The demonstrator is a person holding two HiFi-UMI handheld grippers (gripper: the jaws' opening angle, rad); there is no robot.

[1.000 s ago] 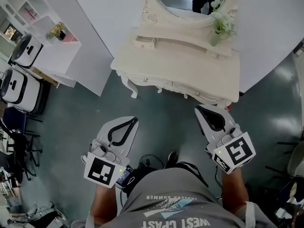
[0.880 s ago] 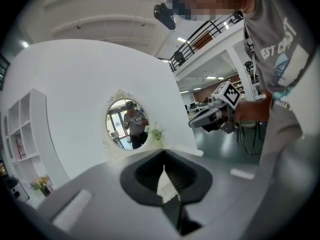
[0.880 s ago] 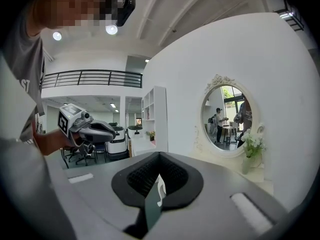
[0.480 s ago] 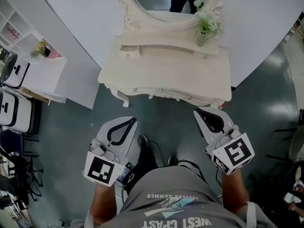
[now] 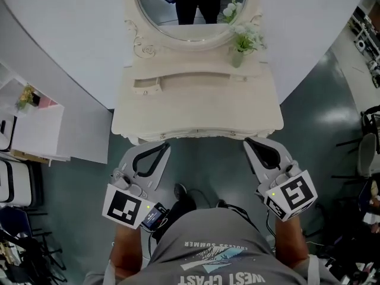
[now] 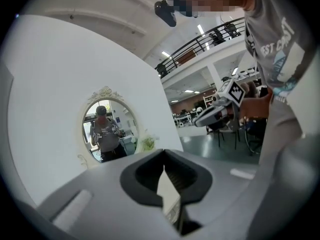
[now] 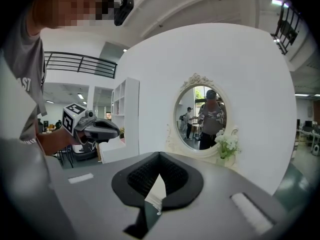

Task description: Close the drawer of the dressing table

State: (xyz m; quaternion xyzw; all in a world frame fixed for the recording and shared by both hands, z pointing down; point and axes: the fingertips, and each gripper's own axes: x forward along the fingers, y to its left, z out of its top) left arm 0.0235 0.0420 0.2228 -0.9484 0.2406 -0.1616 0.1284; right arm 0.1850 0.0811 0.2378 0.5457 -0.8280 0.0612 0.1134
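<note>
The cream dressing table (image 5: 199, 108) stands straight ahead against the white wall, with an oval mirror (image 5: 189, 8) and a vase of white flowers (image 5: 240, 43) on its raised back shelf. A small drawer (image 5: 146, 86) at the shelf's left end seems to stick out a little. The front drawers are hidden under the tabletop's edge. My left gripper (image 5: 167, 146) (image 6: 164, 154) and right gripper (image 5: 247, 141) (image 7: 159, 156) are both shut and empty. Their tips hover just short of the table's front edge. The mirror (image 7: 202, 116) shows the person holding both grippers.
A white shelf unit (image 5: 32, 123) stands to the left of the table, with dark chairs (image 5: 368, 153) at the far right. The floor (image 5: 202, 165) is grey-green. The person's shoes (image 5: 181, 192) are under the grippers. A curved white wall (image 5: 71, 34) backs the table.
The person has walked up to the table, which now sits centred and right at the gripper tips. Both grippers stay shut in the same pose.
</note>
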